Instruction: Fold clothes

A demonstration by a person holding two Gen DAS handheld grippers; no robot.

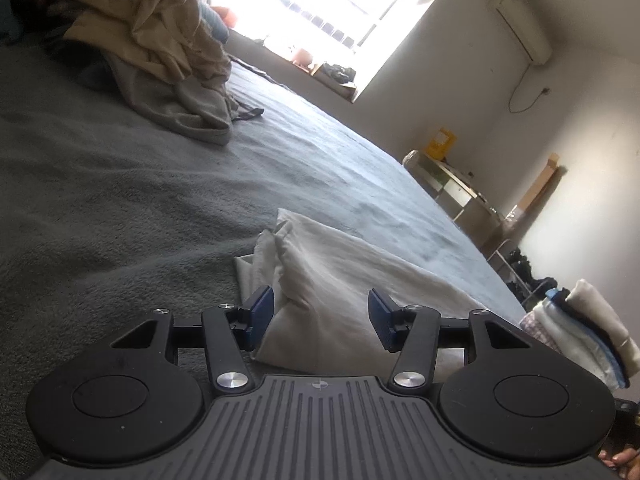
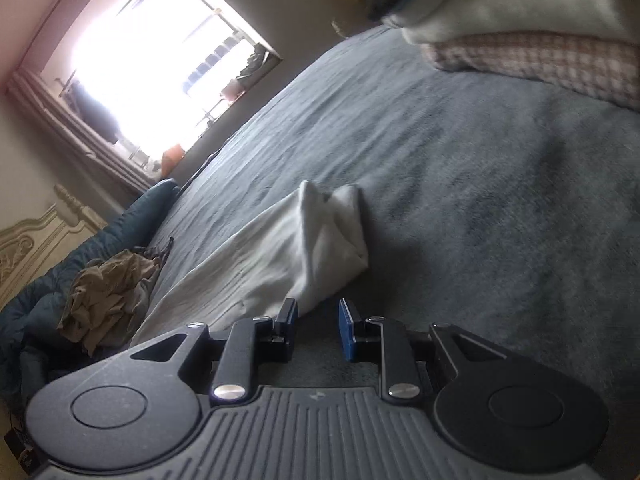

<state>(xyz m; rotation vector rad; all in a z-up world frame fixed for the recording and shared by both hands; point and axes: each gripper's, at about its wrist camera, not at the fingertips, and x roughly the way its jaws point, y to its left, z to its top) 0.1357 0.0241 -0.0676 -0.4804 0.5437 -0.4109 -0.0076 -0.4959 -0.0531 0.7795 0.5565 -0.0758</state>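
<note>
Both hand-held grippers, left (image 1: 321, 318) and right (image 2: 318, 330), spread at the white garment (image 1: 340, 280); a one-layer pinch may unravel its folds

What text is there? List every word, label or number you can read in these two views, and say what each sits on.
No text can be read in either view.
The yellow box by the far wall carries a pale label, too small and blurred to read.
The left gripper base carries only a small crosshair mark, no letters.
The air conditioner shows no readable brand.
</note>
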